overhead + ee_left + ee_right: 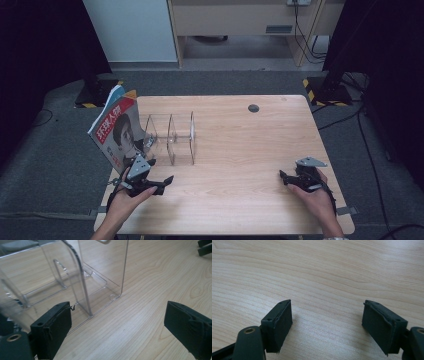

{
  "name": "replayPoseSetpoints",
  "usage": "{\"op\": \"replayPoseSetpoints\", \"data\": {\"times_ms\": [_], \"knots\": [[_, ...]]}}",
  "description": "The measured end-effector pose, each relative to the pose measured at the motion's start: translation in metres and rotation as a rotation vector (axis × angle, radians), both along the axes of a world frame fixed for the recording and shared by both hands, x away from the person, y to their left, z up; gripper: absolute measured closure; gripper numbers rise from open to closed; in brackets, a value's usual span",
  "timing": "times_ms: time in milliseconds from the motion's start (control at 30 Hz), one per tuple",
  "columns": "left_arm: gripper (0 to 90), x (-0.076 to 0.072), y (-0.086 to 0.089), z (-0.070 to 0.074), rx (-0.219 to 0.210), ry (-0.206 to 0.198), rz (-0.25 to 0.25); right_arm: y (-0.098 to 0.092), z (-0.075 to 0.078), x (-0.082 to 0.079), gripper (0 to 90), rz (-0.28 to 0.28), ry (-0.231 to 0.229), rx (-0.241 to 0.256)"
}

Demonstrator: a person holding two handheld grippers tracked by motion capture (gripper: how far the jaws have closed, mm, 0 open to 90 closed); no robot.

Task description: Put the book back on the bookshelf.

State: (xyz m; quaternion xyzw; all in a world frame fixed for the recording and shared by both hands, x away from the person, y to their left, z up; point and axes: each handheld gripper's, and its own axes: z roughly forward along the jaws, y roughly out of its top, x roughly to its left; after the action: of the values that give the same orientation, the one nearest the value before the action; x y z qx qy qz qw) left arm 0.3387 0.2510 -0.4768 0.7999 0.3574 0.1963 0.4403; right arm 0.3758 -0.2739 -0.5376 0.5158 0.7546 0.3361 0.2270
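At nine o'clock on the pale wooden tabletop (pixel 240 150), left gripper (pixel 162 184) and right gripper (pixel 285 177), fingers apart, should approach the clear acrylic divided rack (pixel 172 135) holding the red-titled magazine (pixel 117 127) squarely.

High view: fixed above the person's side, facing forward and down; takes in the whole table (pixel 240 140), floor beyond.

Left gripper view: low, close to the tabletop, looking along its own jaws at the clear acrylic rack (pixel 82 277).

Right gripper view: low, very close, angled down onto bare wood.

Shared: the rack (pixel 172 135) in the high and left gripper views; the wood grain in all three.
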Motion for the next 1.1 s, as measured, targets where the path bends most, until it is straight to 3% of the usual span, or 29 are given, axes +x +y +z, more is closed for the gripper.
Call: {"op": "replayPoseSetpoints", "data": {"times_ms": [400, 733, 1100], "knots": [[7.0, 0.012, -0.043, -0.005, 0.083, 0.036, -0.098, 0.000, 0.000, 0.000, 24.0, 0.001, 0.003, 0.001], [6.3, 0.020, -0.089, -0.012, 0.147, 0.057, -0.181, 0.000, 0.000, 0.000, 23.5, 0.004, 0.003, 0.001], [6.1, 0.026, -0.129, -0.013, 0.170, 0.051, -0.253, 0.000, 0.000, 0.000, 23.3, 0.003, 0.003, 0.000]]}}
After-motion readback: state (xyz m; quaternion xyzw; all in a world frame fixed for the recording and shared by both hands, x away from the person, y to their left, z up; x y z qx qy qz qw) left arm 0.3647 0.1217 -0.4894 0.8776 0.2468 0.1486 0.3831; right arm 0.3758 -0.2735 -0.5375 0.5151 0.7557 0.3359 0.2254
